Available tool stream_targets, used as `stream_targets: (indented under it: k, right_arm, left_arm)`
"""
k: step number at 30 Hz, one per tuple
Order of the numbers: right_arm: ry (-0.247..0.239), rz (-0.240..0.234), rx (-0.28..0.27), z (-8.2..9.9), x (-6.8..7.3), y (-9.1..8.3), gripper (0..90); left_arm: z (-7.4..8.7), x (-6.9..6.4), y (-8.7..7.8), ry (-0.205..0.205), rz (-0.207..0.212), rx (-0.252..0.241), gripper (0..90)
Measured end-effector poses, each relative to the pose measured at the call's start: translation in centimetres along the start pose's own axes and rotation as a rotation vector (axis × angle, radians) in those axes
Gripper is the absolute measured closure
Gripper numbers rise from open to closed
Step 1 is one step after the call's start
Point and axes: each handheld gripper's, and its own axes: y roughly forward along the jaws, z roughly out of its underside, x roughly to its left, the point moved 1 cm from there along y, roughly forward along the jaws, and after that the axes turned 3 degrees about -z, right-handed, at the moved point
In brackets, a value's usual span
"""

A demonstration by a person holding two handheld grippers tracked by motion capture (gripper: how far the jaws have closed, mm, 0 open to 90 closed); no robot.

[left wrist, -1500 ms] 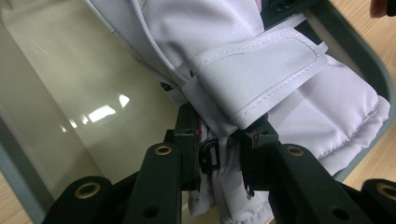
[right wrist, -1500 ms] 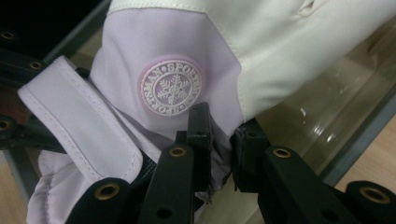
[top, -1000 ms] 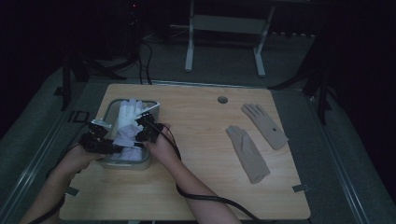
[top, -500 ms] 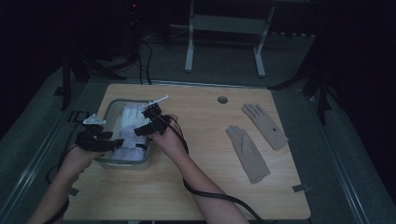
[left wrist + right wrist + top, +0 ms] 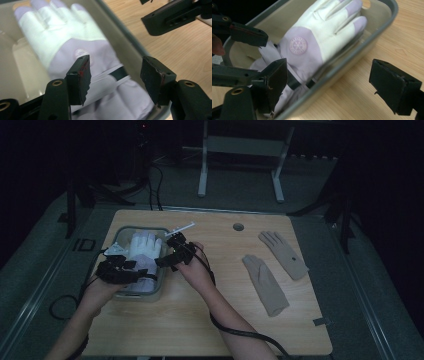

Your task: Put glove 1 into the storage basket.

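High view: at the lower left of the frame the left gripper (image 5: 137,270) and the right gripper (image 5: 165,261) hang over the grey bin (image 5: 120,229) on the table (image 5: 210,320), both with jaws spread and nothing pinched; the right gripper's jaws have just been opening. In the bin lies the white and lilac glove (image 5: 143,245), fingers toward the top of the frame. Farther right, two grey gloves (image 5: 265,285) lie flat on the wood.

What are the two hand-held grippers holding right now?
Nothing. The left hand-held gripper and the right hand-held gripper both stand open above the white and lilac glove, which lies loose in the grey bin.
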Motion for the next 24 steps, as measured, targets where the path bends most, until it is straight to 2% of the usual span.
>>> stream_targets:
  k: [4,5,6,7,8,15,16,17,20,24]
  right_arm:
    - [-0.008,0.005,0.007,1.4,-0.6,-0.9,15.0]
    - [-0.008,0.005,0.007,1.4,-0.6,-0.9,15.0]
    - [-0.006,0.004,0.01,1.9,-0.9,-1.1,15.1]
    - [-0.006,0.004,0.01,1.9,-0.9,-1.1,15.1]
    - [-0.004,0.017,0.007,2.4,-1.1,-1.4,15.1]
    - [0.008,0.027,-0.004,4.0,-1.9,-2.5,15.0]
    - [0.004,0.034,-0.012,4.3,-2.1,-3.1,15.0]
    - [0.004,0.034,-0.012,4.3,-2.1,-3.1,15.0]
    - [-0.029,0.045,-0.024,5.1,-2.5,-4.1,15.0]
    - [-0.03,0.046,-0.026,6.0,-3.1,-5.3,15.0]
  left_arm:
    - [-0.3,-1.6,0.2,0.007,0.039,-0.023,42.6]
    - [-0.3,-1.6,0.2,0.007,0.039,-0.023,42.6]
    - [-0.4,-2.3,0.4,0.024,0.048,-0.025,42.6]
    - [-0.4,-2.3,0.4,0.024,0.048,-0.025,42.6]
    - [-0.5,-3.0,0.6,0.035,0.06,-0.024,42.5]
    - [-0.5,-4.6,0.8,0.042,0.09,-0.053,42.6]
    - [-0.5,-5.2,1.0,0.049,0.101,-0.06,42.6]
    - [-0.5,-5.2,1.0,0.049,0.101,-0.06,42.6]
    - [-0.5,-6.5,1.1,0.067,0.111,-0.078,42.5]
    - [-0.5,-7.5,1.4,0.061,0.12,-0.105,42.5]
